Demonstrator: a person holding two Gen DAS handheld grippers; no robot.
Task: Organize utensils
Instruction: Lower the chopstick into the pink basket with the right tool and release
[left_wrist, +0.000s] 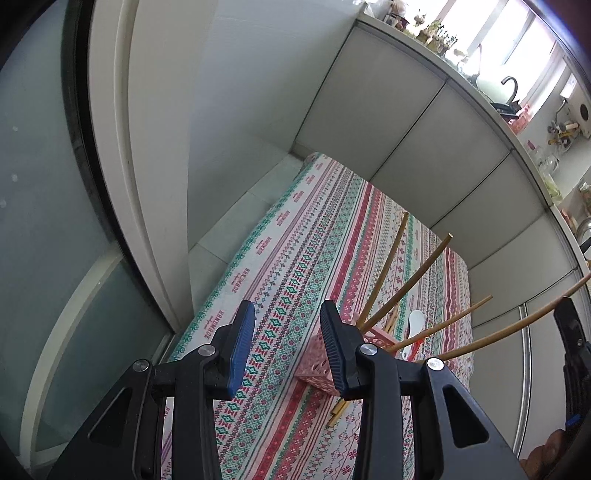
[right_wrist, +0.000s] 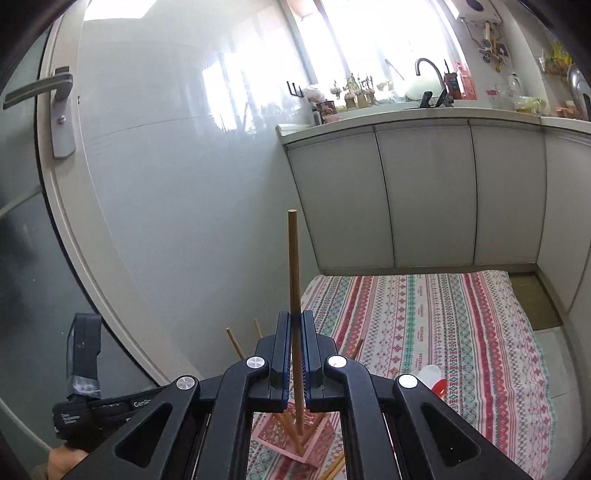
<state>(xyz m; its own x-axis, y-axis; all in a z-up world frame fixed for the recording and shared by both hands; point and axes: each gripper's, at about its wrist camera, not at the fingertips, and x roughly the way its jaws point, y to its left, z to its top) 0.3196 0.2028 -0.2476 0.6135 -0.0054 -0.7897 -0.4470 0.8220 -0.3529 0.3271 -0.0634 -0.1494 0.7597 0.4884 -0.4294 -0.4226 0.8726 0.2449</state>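
Blue-padded, our left claw (left_wrist: 288, 332) stands open and empty at lower centre of the left view. Right of it, the pink holder (left_wrist: 319, 363) on the patterned tabletop (left_wrist: 295, 266) already carries several chopsticks (left_wrist: 410, 284); a white spoon (left_wrist: 412, 332) and loose sticks (left_wrist: 338, 411) lie outside. In the right view, our right claw (right_wrist: 295, 354) grips one upright chopstick (right_wrist: 294, 266) over the holder (right_wrist: 314, 439). We judge the job past halfway.
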